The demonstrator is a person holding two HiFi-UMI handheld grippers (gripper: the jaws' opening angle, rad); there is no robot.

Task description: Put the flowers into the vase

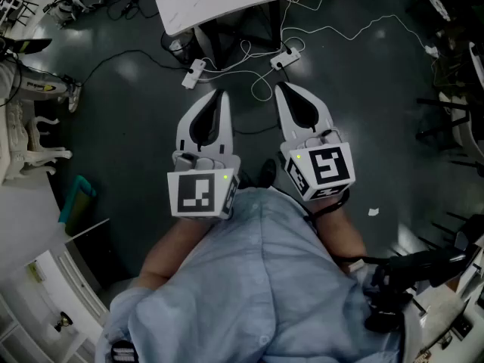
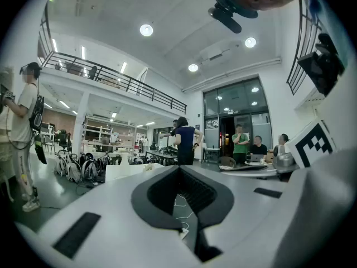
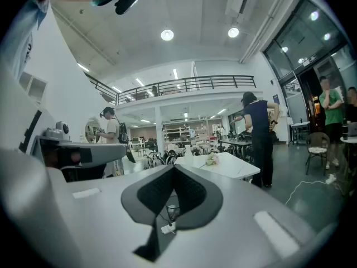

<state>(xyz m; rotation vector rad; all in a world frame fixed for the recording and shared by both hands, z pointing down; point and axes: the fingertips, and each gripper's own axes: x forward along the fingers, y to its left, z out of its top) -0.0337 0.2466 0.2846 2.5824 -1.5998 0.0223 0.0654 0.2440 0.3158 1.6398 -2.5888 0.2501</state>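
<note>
Held side by side over the dark floor, my left gripper [image 1: 221, 94] and right gripper [image 1: 280, 88] both point at a white table [image 1: 234, 2]. Each has its jaws together with nothing between them. In the right gripper view the right gripper [image 3: 174, 167] faces that table [image 3: 234, 168], where a small bunch of pale flowers [image 3: 212, 159] lies beside a white vase [image 3: 188, 156]. The left gripper view shows the left gripper [image 2: 179, 168] with the vase [image 2: 126, 159] and flowers [image 2: 148, 167] small and far off. The head view does not show the flowers or the vase.
White cables and two power strips [image 1: 193, 74] [image 1: 285, 57] lie on the floor between me and the table. White furniture [image 1: 30, 150] and a teal object [image 1: 76, 201] stand at the left. A person in dark clothes [image 3: 257, 135] stands by the table, and others are further back.
</note>
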